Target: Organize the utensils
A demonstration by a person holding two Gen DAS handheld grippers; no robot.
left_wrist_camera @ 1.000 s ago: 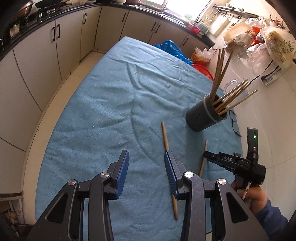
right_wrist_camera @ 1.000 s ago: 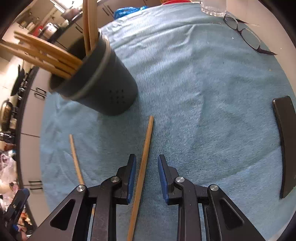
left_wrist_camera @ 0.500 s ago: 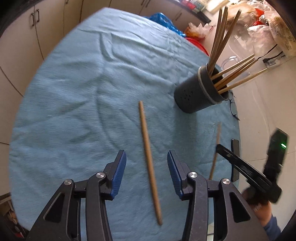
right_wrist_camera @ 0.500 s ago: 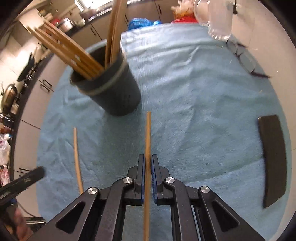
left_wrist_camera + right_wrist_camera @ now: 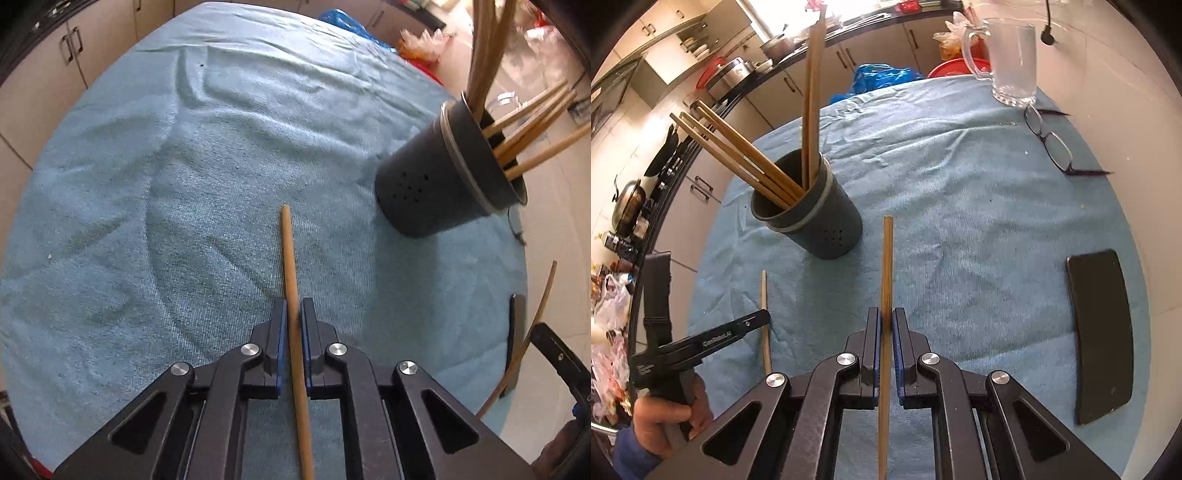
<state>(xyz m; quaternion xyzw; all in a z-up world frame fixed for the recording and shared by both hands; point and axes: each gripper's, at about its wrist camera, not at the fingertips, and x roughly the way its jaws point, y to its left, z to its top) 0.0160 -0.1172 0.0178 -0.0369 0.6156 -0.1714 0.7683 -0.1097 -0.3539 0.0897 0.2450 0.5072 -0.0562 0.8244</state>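
My left gripper (image 5: 291,314) is shut on a wooden chopstick (image 5: 288,251) that lies low on the blue towel (image 5: 184,184). My right gripper (image 5: 885,321) is shut on a second wooden chopstick (image 5: 887,258) and holds it lifted above the towel. That lifted chopstick shows at the right edge of the left wrist view (image 5: 539,314). A dark grey holder (image 5: 443,184) with several chopsticks in it stands on the towel, ahead and right of my left gripper; it also shows in the right wrist view (image 5: 820,221), ahead and left of my right gripper.
A black phone (image 5: 1104,332) lies on the towel at the right. Eyeglasses (image 5: 1052,144) and a glass mug (image 5: 1012,59) sit at the far right. A blue bag (image 5: 879,79) and a red basin (image 5: 956,66) lie beyond the table. Kitchen cabinets run along the back.
My left gripper moved down over the chopstick and closed on it. My right gripper, shut on its chopstick, rose and tipped up away from the towel.
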